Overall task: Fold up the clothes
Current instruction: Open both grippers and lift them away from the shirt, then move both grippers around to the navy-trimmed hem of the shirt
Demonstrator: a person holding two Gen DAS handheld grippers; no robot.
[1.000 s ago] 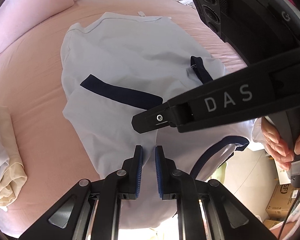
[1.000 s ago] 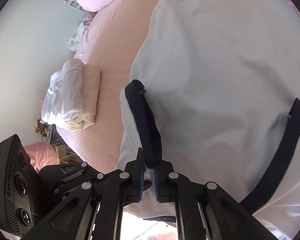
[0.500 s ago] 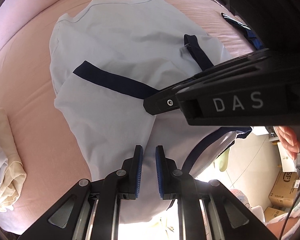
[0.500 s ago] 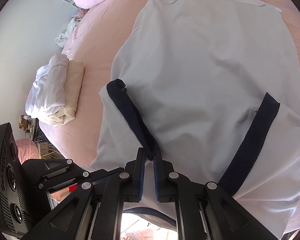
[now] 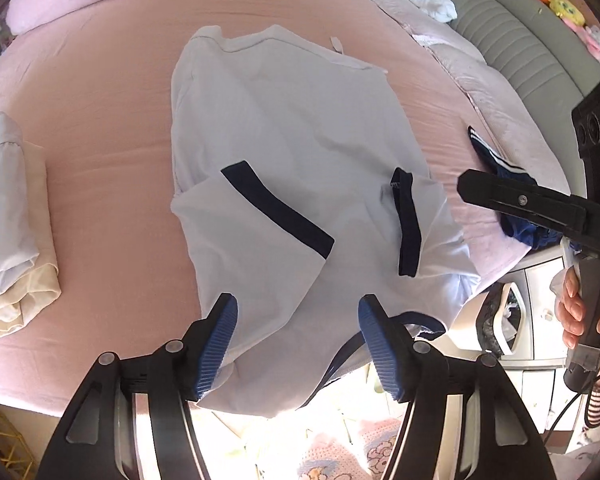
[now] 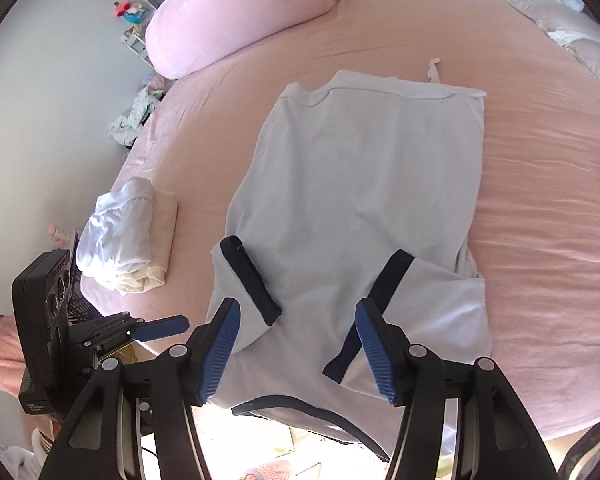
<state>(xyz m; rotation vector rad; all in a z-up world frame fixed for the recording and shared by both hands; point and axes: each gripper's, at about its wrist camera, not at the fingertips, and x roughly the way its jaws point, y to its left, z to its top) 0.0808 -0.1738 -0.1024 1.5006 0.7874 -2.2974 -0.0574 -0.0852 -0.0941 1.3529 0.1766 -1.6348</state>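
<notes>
Now, shirt (image 6: 364,184): one, pale with navy trim, lying flat on the pink bed (image 6: 540,184); both sleeves (image 6: 416,312) are folded across the body
Long axis: runs straight away from both grippers, collar end nearest, hem far
Left gripper (image 5: 298,344): jaws opening, nothing between them
Right gripper (image 6: 298,344): jaws opening, empty; neither is clearly nearer the shirt
Counts: one shirt; two grippers; one folded pile (image 6: 128,240) beside it; one pillow (image 6: 236,12)

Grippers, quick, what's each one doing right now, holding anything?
Left gripper: jaws opening, nothing gripped, above the white shirt.
Right gripper: jaws opening, nothing gripped, shirt below.
</notes>
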